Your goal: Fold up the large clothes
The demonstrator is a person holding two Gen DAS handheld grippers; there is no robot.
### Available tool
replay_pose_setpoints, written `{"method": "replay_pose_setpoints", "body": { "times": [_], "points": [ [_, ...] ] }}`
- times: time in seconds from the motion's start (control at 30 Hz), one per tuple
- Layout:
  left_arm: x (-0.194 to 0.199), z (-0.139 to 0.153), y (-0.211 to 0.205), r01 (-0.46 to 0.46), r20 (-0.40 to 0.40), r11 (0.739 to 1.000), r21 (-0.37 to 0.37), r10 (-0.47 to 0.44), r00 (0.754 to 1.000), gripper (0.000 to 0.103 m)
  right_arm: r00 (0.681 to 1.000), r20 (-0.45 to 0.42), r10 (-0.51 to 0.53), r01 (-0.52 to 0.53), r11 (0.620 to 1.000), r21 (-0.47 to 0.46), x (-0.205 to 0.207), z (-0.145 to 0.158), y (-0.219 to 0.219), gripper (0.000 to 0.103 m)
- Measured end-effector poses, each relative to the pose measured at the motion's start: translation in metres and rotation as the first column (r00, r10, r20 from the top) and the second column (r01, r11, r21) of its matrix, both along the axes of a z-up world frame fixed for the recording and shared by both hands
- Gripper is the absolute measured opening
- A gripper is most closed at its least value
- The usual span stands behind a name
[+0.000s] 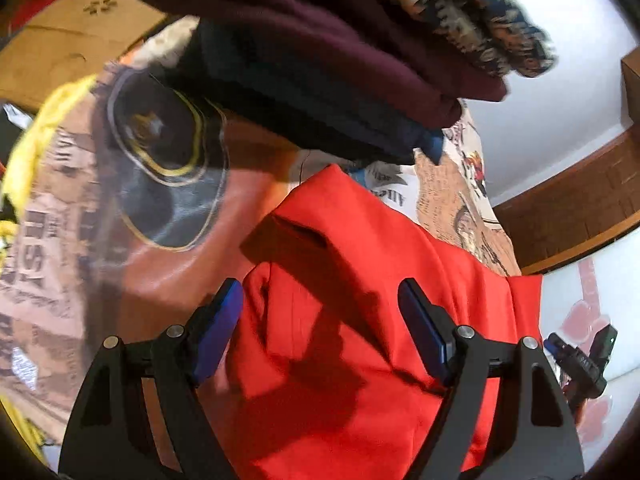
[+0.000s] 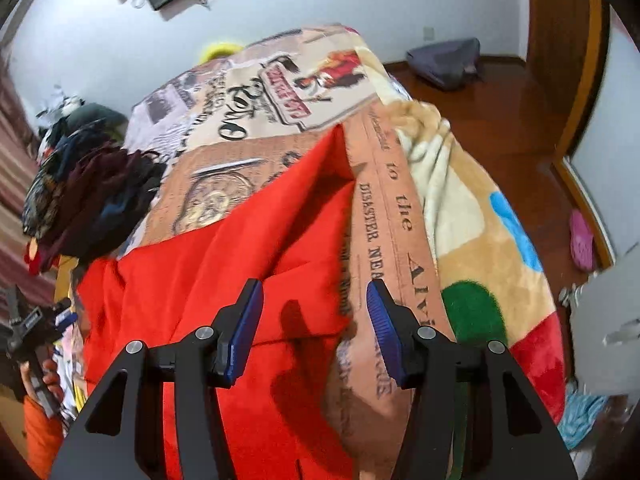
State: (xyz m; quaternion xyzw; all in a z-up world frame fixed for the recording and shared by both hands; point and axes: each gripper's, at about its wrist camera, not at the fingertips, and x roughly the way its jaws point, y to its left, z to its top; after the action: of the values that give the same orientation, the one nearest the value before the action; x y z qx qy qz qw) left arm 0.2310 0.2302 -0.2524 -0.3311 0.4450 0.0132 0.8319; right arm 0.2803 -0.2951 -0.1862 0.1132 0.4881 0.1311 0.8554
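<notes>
A big bright red cloth garment (image 1: 360, 280) lay spread on the bed's printed newspaper-pattern blanket (image 2: 248, 92). The left tool (image 1: 320, 300) hung over it with its blue pads wide apart, holding nothing. The right tool (image 2: 314, 300) hung over the garment's edge (pads apart too, nothing between them). A pile of dark folded clothes (image 1: 320, 80) sat nearby.

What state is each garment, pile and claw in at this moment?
Red garment: spread on the bed, partly folded, held by neither claw.
Stack of dark clothes: folded, piled beyond it.
Left claw: open above the red cloth.
Right claw: open, empty.
</notes>
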Motion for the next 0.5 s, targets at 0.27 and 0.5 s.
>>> {"method": "replay_pose_setpoints", "body": {
  "times": [0.27,0.5],
  "points": [
    [0.034,-0.043,-0.013,0.057,-0.098,0.996,0.070,-0.050,0.994,0.079,0.996,-0.084,0.000,0.009,0.995,0.102,0.024,-0.026,0.000,0.050],
    [0.022,-0.046,-0.019,0.083,-0.043,0.997,0.003,-0.083,0.996,0.032,0.999,-0.025,0.033,-0.030,0.992,0.125,0.034,-0.031,0.018,0.035]
  ]
}}
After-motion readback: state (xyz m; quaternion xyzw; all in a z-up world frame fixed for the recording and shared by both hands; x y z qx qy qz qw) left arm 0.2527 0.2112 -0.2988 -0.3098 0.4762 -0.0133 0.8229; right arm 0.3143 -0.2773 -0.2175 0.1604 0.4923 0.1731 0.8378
